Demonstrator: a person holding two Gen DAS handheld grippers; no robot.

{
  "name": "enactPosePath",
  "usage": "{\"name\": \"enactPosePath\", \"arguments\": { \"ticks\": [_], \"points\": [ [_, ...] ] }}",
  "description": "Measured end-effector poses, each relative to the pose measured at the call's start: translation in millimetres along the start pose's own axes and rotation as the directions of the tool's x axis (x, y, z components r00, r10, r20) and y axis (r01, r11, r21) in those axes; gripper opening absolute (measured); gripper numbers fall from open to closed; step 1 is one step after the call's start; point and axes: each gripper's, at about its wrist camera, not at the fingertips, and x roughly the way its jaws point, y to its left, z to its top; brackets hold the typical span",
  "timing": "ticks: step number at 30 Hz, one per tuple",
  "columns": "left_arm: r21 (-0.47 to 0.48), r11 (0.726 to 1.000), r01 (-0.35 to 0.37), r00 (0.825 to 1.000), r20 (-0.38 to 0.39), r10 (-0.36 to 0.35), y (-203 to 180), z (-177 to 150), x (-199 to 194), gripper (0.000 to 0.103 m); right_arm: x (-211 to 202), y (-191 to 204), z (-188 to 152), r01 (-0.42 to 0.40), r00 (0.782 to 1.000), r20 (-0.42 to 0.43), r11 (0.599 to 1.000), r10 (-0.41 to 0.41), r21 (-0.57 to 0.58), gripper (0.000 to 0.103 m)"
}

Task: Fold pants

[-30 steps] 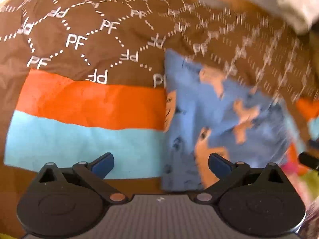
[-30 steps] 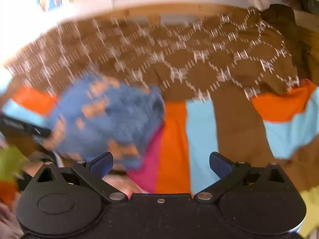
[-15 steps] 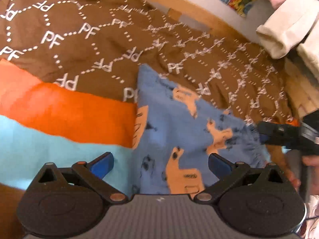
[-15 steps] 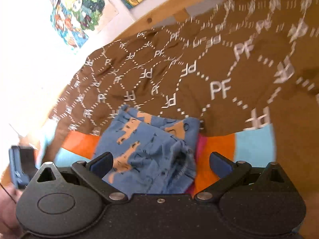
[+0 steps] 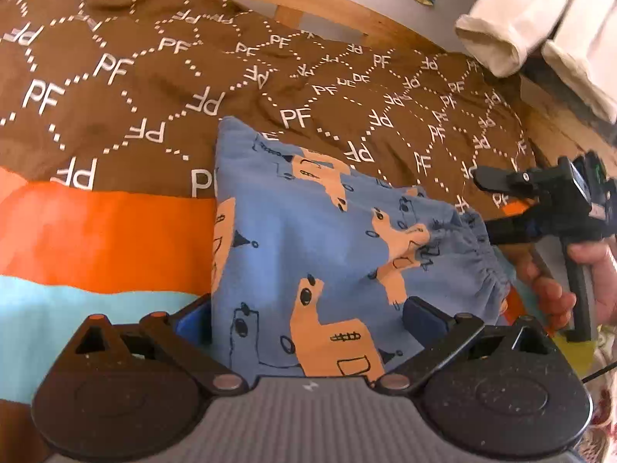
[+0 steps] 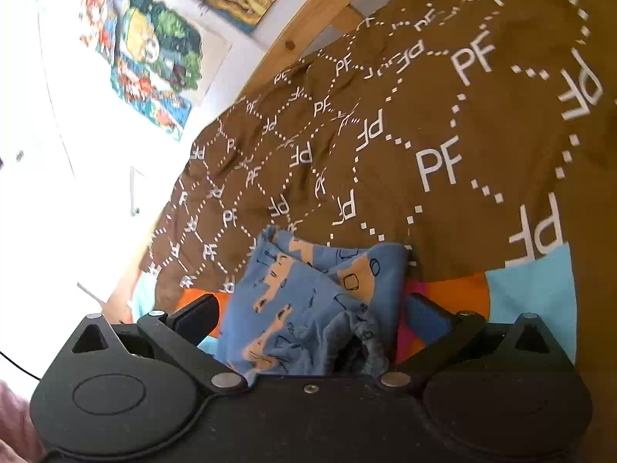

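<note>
The blue pants (image 5: pixel 327 254) with orange animal prints lie folded into a compact block on the brown, orange and light blue bedspread (image 5: pixel 115 88). My left gripper (image 5: pixel 308 314) is open, its fingers on either side of the pants' near edge. My right gripper (image 6: pixel 312 318) is open too, its fingers straddling the gathered waistband end of the pants (image 6: pixel 308 308). In the left wrist view the right gripper (image 5: pixel 497 204) shows at the right, held by a hand beside the waistband.
A wooden bed frame (image 5: pixel 347 7) runs along the far side. Cream fabric (image 5: pixel 532 11) hangs at the upper right. Colourful posters (image 6: pixel 162 46) hang on the white wall. A pink patch (image 6: pixel 408 332) of bedspread lies under the pants.
Both grippers have moved in close to the pants, from hovering farther off to straddling opposite ends. The views have steadied from motion blur. The pants lie in the same folded shape.
</note>
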Motion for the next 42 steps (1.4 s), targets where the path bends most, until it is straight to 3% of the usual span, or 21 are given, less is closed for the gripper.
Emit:
{"name": "enactPosePath", "arguments": {
  "ticks": [6, 15, 21, 31, 34, 37, 39, 42],
  "points": [
    [-0.042, 0.999, 0.017, 1.000, -0.014, -0.018, 6.4, 3.4, 1.1, 0.103, 7.4, 4.5, 0.7, 0.059, 0.998, -0.005, 0.998, -0.059, 0.000, 0.102],
    [0.035, 0.999, -0.022, 0.999, -0.027, 0.023, -4.0, 0.1, 3.4, 0.103, 14.9, 5.1, 0.4, 0.118, 0.992, 0.031, 0.992, -0.119, 0.045, 0.102],
    [-0.005, 1.000, -0.006, 0.999, -0.033, 0.006, 1.5, 2.0, 4.0, 0.103, 19.0, 8.6, -2.3, 0.158, 0.985, 0.063, 0.986, -0.161, 0.048, 0.102],
    [-0.170, 0.983, 0.063, 0.997, -0.044, -0.071, 22.5, 11.1, 0.8, 0.103, 24.0, 13.9, -4.2, 0.206, 0.975, 0.075, 0.978, -0.208, 0.030, 0.101],
    [-0.208, 0.976, 0.058, 0.997, -0.042, -0.068, 25.9, 11.9, -0.9, 0.099, 23.3, 15.6, -5.2, 0.231, 0.970, 0.069, 0.973, -0.233, 0.023, 0.089],
    [-0.223, 0.974, 0.037, 0.998, -0.041, -0.048, 26.6, 11.5, -2.1, 0.092, 17.9, 10.5, -7.9, 0.258, 0.963, 0.071, 0.965, -0.261, 0.051, 0.062],
    [-0.221, 0.975, 0.020, 0.999, -0.040, -0.030, 25.1, 10.9, -2.4, 0.087, 13.0, 3.7, -10.5, 0.271, 0.958, 0.074, 0.958, -0.278, 0.096, 0.038],
    [-0.221, 0.975, 0.002, 0.999, -0.039, -0.011, 24.6, 10.2, -2.9, 0.082, 13.6, 7.6, -14.5, 0.271, 0.959, 0.069, 0.959, -0.276, 0.080, 0.037]
  ]
}}
